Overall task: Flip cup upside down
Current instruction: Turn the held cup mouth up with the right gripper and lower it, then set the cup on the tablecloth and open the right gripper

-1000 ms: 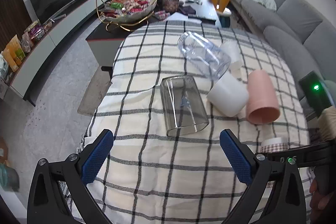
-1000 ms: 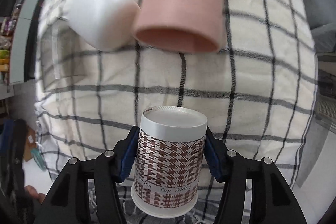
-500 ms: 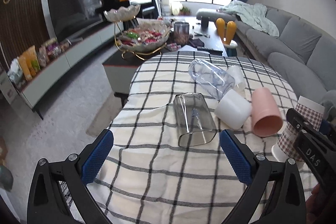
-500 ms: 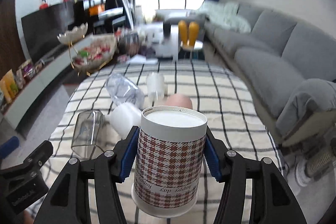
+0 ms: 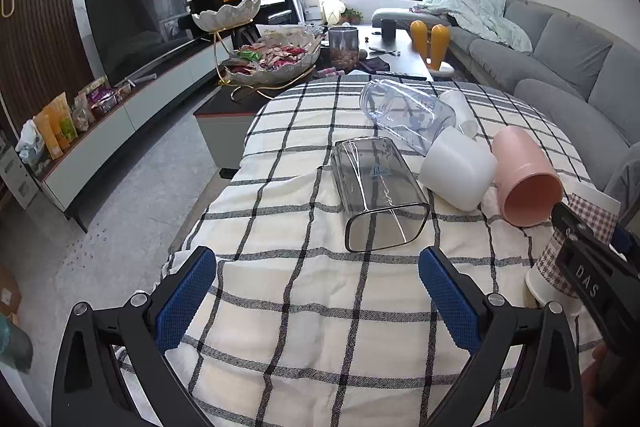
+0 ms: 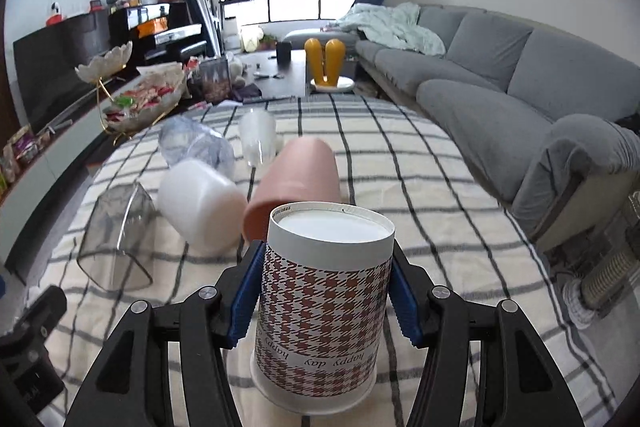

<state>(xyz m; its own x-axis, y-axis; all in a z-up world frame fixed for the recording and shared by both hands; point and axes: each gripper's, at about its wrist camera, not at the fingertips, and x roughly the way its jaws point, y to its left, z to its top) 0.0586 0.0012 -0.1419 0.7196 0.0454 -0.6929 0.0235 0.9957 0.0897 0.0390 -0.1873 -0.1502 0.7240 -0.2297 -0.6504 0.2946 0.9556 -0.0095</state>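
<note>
My right gripper (image 6: 324, 301) is shut on a houndstooth paper cup (image 6: 320, 307). The cup is upside down, base up and rim down, at or just above the checked tablecloth (image 6: 400, 163). The same cup (image 5: 560, 259) and the right gripper show at the right edge of the left wrist view. My left gripper (image 5: 318, 301) is open and empty, above the near part of the cloth, in front of a clear square cup (image 5: 376, 195) lying on its side.
Lying on the cloth: a pink cup (image 5: 524, 179), a white cup (image 5: 458, 173), a clear bottle (image 5: 404, 115) and a small frosted cup (image 6: 258, 133). A snack bowl stand (image 5: 264, 63) and a coffee table stand beyond. A grey sofa (image 6: 500, 75) is to the right.
My right gripper turned from looking down at the table to level, bringing the houndstooth cup base up near the cloth. The left gripper tilted up slightly and stayed open.
</note>
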